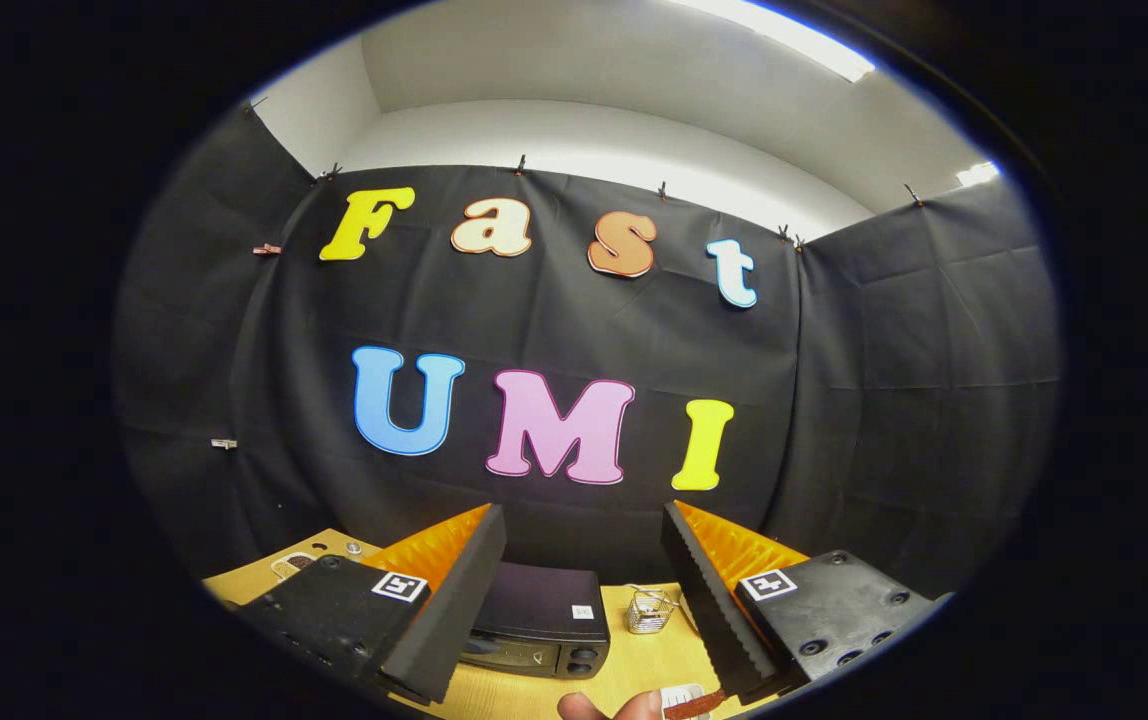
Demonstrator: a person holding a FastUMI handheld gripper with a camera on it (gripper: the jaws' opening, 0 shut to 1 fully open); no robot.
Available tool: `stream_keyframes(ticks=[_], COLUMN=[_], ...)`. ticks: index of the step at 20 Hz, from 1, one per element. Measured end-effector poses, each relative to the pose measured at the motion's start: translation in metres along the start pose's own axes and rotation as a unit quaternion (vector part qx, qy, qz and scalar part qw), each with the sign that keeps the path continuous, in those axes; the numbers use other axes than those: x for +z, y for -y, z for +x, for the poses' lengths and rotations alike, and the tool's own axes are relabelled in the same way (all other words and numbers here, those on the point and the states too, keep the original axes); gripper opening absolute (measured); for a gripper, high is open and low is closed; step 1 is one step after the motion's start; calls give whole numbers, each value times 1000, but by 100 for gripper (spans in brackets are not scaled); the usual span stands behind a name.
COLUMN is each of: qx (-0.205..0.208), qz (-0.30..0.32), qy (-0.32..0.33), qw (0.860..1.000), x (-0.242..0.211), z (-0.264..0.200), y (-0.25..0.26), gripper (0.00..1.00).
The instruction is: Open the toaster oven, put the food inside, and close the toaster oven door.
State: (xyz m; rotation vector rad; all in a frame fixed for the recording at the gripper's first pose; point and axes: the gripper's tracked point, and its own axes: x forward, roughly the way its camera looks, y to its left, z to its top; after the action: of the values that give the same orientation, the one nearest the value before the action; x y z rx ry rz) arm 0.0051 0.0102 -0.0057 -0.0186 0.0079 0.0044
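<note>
The gripper point(584, 560) is held high and level, looking straight ahead along its two fingers. Its jaws stand wide apart, splayed outward like a V, with nothing between them and nothing pressed by either one. The left finger point(454, 610) and the right finger point(709, 600) each show a ribbed inner face turned toward the open gap. Below the gap, near the base of the right finger, a fingertip of a person's hand point(612, 706) pokes into sight; the rest of that hand is hidden.
</note>
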Motion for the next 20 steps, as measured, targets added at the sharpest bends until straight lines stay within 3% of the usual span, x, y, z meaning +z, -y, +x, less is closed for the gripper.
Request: stream_keyframes(ticks=[8,13,20], qx=[36,62,56], qz=[3,42,63], qy=[-40,-118,-211], qw=[999,990,974], x=[-43,-117,-220], z=[16,38,70], y=[-49,-98,-138], gripper=[97,98,98])
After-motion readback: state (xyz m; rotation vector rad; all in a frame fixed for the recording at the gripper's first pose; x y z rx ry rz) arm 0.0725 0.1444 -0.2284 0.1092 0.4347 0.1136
